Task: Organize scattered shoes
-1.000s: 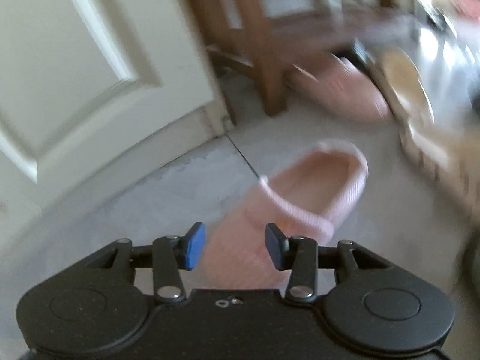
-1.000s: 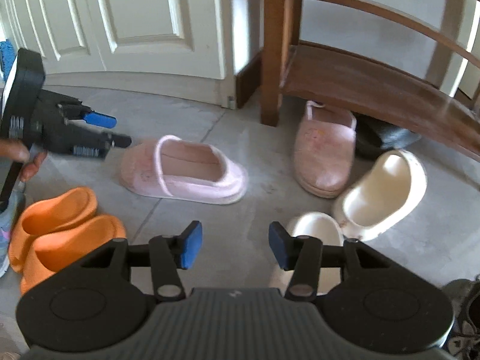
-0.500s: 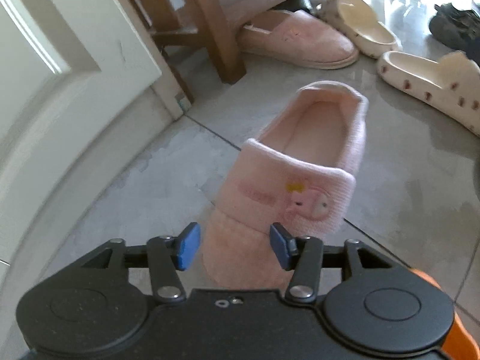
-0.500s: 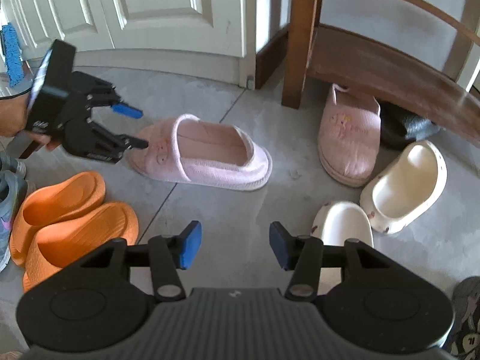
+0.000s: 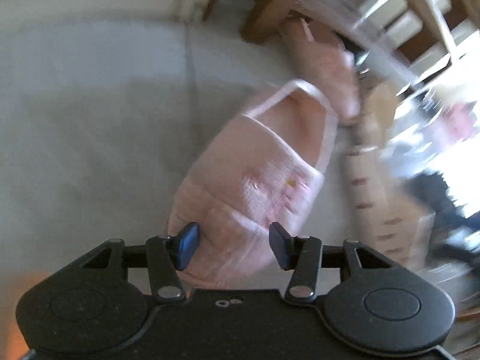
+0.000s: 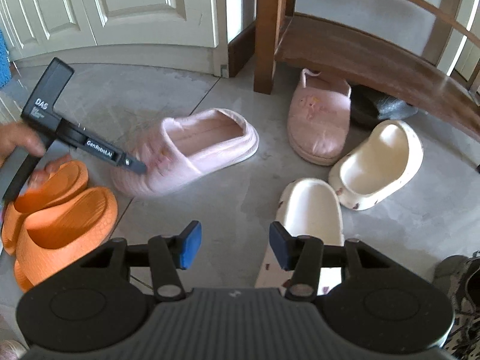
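A pink slipper (image 5: 255,180) lies on the grey floor; its toe sits between the open fingers of my left gripper (image 5: 232,244). In the right wrist view the same slipper (image 6: 198,150) shows with the left gripper (image 6: 132,162) at its toe, blurred. Its pink mate (image 6: 319,120) lies by the wooden bench (image 6: 360,57). Two cream clogs (image 6: 378,162) (image 6: 309,210) lie right of centre. Two orange slides (image 6: 60,219) lie at the left. My right gripper (image 6: 232,247) is open and empty above the floor.
A white panelled door (image 6: 120,9) and skirting run along the back. A dark shoe (image 6: 378,108) lies under the bench. A patterned dark shoe (image 6: 462,294) is at the right edge. Bare floor (image 6: 234,204) lies between the slippers and the slides.
The left gripper has closed in on the pink slipper's toe, and the slipper has turned, its heel swinging toward the bench. The right gripper has stayed open and shifted slightly.
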Available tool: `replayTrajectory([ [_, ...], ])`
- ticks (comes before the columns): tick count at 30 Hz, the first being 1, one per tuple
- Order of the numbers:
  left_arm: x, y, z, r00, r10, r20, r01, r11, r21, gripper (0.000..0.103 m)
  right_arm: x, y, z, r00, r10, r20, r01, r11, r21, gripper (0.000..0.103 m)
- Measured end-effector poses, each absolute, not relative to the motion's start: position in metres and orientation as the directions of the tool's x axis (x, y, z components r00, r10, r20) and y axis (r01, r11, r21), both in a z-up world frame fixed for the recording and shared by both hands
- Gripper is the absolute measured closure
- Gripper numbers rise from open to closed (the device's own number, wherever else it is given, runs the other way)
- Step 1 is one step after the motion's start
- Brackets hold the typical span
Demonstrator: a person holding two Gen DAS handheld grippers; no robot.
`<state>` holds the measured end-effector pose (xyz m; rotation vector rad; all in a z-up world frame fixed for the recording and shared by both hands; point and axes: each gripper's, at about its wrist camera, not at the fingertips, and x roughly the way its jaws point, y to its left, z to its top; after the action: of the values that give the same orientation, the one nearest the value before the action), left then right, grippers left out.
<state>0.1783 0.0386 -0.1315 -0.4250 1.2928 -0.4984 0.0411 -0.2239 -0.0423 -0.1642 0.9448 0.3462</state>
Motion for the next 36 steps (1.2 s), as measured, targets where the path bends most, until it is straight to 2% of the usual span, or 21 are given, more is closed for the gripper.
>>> replayTrajectory([
  [2, 0.172, 0.031, -0.124, 0.188, -0.611, -0.769, 0.134, 0.792, -0.596, 0.051, 0.041, -0.232, -0.038, 0.552, 0.216, -0.805, -0.355, 0.935, 0.008, 0.049],
  [7, 0.151, -0.008, -0.083, 0.267, -0.521, -0.811, 0.380, 0.830, -0.409, 0.051, 0.036, -0.264, -0.030, 0.604, 0.200, -0.772, -0.319, 0.948, -0.003, 0.047],
  [12, 0.133, -0.067, -0.055, 0.303, -0.509, -0.806, 0.554, 0.782, -0.286, 0.050, 0.030, -0.318, -0.036, 0.644, 0.148, -0.751, -0.191, 0.981, 0.029, 0.045],
  [15, 0.126, -0.108, -0.055, 0.247, -0.499, -0.831, 0.621, 0.739, -0.260, 0.049, 0.027, -0.347, -0.044, 0.646, 0.125, -0.753, -0.109, 0.991, 0.072, 0.046],
  [21, 0.088, -0.182, -0.058, 0.303, -0.469, -0.829, 0.784, 0.618, -0.063, 0.049, 0.005, -0.378, -0.054, 0.664, 0.091, -0.742, -0.075, 0.996, 0.055, 0.046],
  [25, 0.076, -0.199, -0.064, 0.368, -0.477, -0.798, 0.833, 0.550, 0.055, 0.048, -0.005, -0.390, -0.067, 0.654, 0.116, -0.748, -0.039, 0.992, 0.119, 0.046],
  [32, 0.101, -0.221, -0.087, 0.258, -0.490, -0.832, 0.875, 0.484, -0.014, 0.046, -0.012, -0.408, -0.076, 0.665, 0.139, -0.734, 0.010, 0.981, 0.194, 0.046],
  [34, 0.104, -0.229, -0.092, 0.248, -0.480, -0.841, 0.872, 0.489, -0.023, 0.050, -0.015, -0.415, -0.073, 0.676, 0.126, -0.726, 0.026, 0.981, 0.194, 0.046],
  [36, 0.105, -0.237, -0.092, 0.206, -0.497, -0.843, 0.877, 0.477, -0.067, 0.058, -0.020, -0.425, -0.070, 0.689, 0.105, -0.717, 0.048, 0.981, 0.190, 0.046],
])
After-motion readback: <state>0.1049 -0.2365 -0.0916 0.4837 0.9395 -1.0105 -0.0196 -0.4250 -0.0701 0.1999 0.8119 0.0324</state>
